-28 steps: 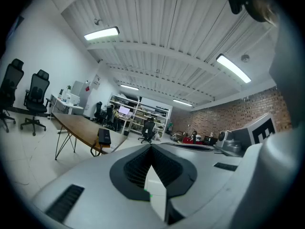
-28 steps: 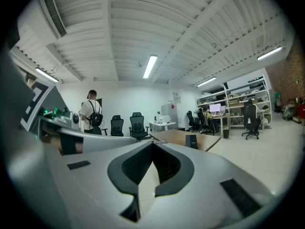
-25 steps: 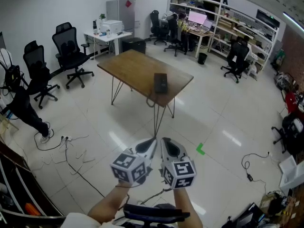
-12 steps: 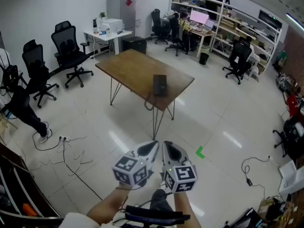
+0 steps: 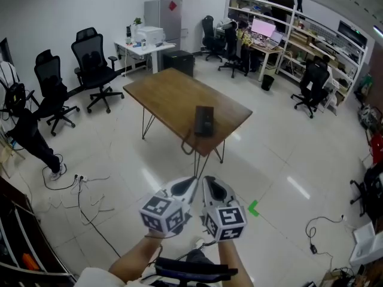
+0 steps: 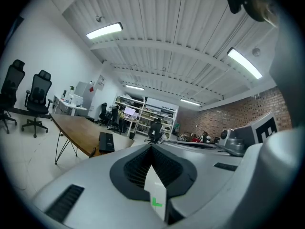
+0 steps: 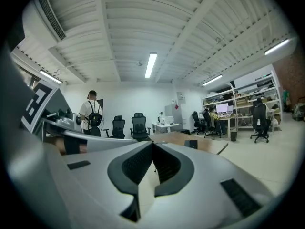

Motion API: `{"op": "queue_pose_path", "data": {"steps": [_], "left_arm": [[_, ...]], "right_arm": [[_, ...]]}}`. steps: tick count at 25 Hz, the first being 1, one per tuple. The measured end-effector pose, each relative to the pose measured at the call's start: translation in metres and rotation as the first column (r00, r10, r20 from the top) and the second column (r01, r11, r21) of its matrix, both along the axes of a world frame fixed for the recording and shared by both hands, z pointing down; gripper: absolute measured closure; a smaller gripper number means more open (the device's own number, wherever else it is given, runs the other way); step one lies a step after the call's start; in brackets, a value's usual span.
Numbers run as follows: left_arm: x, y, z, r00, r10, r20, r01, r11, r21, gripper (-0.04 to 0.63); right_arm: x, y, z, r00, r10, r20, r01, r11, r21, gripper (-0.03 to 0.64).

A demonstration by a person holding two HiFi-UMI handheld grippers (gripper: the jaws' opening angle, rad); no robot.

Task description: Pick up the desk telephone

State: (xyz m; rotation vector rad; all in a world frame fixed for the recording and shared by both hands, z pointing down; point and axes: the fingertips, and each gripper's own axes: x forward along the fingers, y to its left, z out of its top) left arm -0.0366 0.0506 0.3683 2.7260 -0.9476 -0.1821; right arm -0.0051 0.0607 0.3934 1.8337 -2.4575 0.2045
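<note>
The black desk telephone (image 5: 204, 120) lies near the near edge of a wooden table (image 5: 167, 91) with thin metal legs, a few steps ahead across the floor. Both grippers are held side by side in front of me, over the floor and well short of the table. My left gripper (image 5: 191, 180) is shut with nothing in it, and my right gripper (image 5: 207, 180) is shut and empty too. In the left gripper view the telephone (image 6: 106, 141) shows beyond the closed jaws (image 6: 151, 148). The right gripper view has the telephone (image 7: 191, 144) small past its closed jaws (image 7: 153, 145).
Black office chairs (image 5: 93, 64) stand at the left, and a white desk with a printer (image 5: 148, 37) behind the table. Cables (image 5: 84, 187) trail over the floor at the left. A green tape mark (image 5: 254, 207) lies at the right. Shelves and desks with seated people (image 5: 281, 37) fill the back.
The table and telephone have come nearer and lower in the head view as I move forward. Both grippers stay shut, side by side.
</note>
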Motion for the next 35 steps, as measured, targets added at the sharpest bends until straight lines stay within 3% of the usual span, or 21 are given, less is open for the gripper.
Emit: {"op": "queue_pose_path", "data": {"steps": [10, 21, 35], "left_arm": [[0.043, -0.056, 0.001, 0.999, -0.038, 0.005, 0.038, 0.999, -0.014, 0.594], [0.093, -0.093, -0.012, 0.998, -0.061, 0.009, 0.061, 0.998, 0.023, 0.594], [0.109, -0.121, -0.006, 0.991, -0.123, 0.056, 0.122, 0.992, 0.016, 0.594]], "right_arm": [[0.043, -0.056, -0.003, 0.999, -0.037, 0.005, 0.037, 0.999, -0.006, 0.612], [0.09, -0.095, -0.006, 0.998, -0.068, 0.01, 0.068, 0.998, 0.0, 0.612], [0.108, -0.127, -0.002, 0.991, -0.126, 0.041, 0.126, 0.992, -0.005, 0.611]]}}
